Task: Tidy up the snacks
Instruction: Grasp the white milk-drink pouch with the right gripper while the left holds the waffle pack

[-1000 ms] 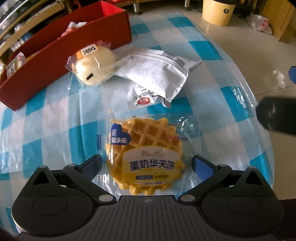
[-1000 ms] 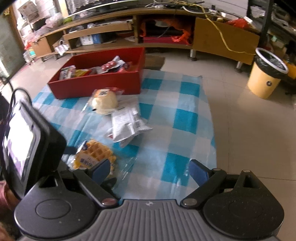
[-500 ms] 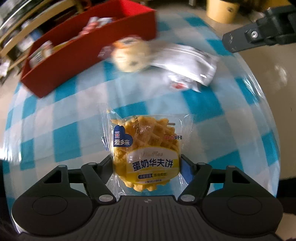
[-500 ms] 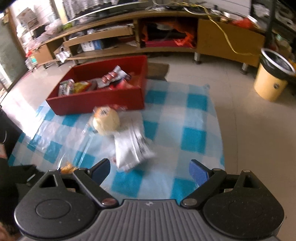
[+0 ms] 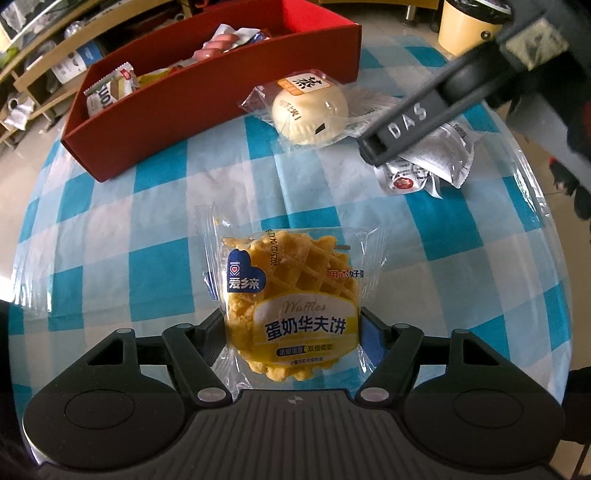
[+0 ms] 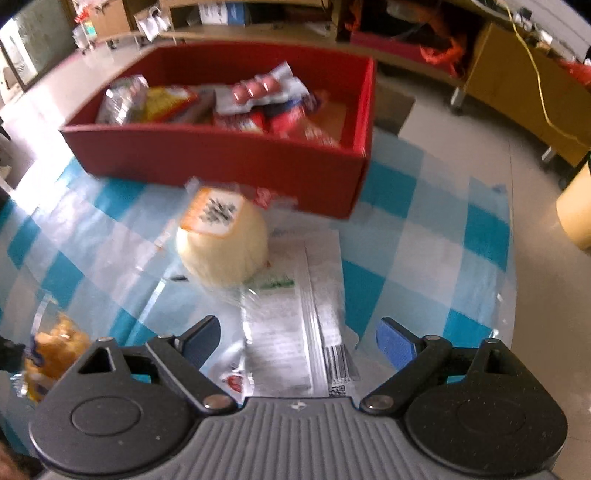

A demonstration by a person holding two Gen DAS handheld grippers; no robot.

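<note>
My left gripper (image 5: 291,332) is shut on a wrapped waffle (image 5: 291,295) and holds it above the blue-checked cloth (image 5: 147,206). The waffle also shows at the left edge of the right wrist view (image 6: 51,354). My right gripper (image 6: 297,341) is open and empty, hovering over a white snack packet (image 6: 295,317); one of its fingers (image 5: 413,125) crosses the left wrist view above that packet (image 5: 439,155). A wrapped round bun (image 6: 221,243) lies in front of the red box (image 6: 229,162), which holds several snacks. The bun (image 5: 310,110) and box (image 5: 192,110) also show in the left wrist view.
A small sachet (image 5: 402,181) lies beside the white packet. A yellow bin (image 5: 469,22) stands on the tiled floor beyond the cloth. Low wooden shelves (image 6: 517,85) run behind the box. The cloth's right edge meets bare floor (image 6: 535,295).
My left gripper closed on the waffle and lifted it off the cloth. My right gripper moved forward and down over the white packet, still open.
</note>
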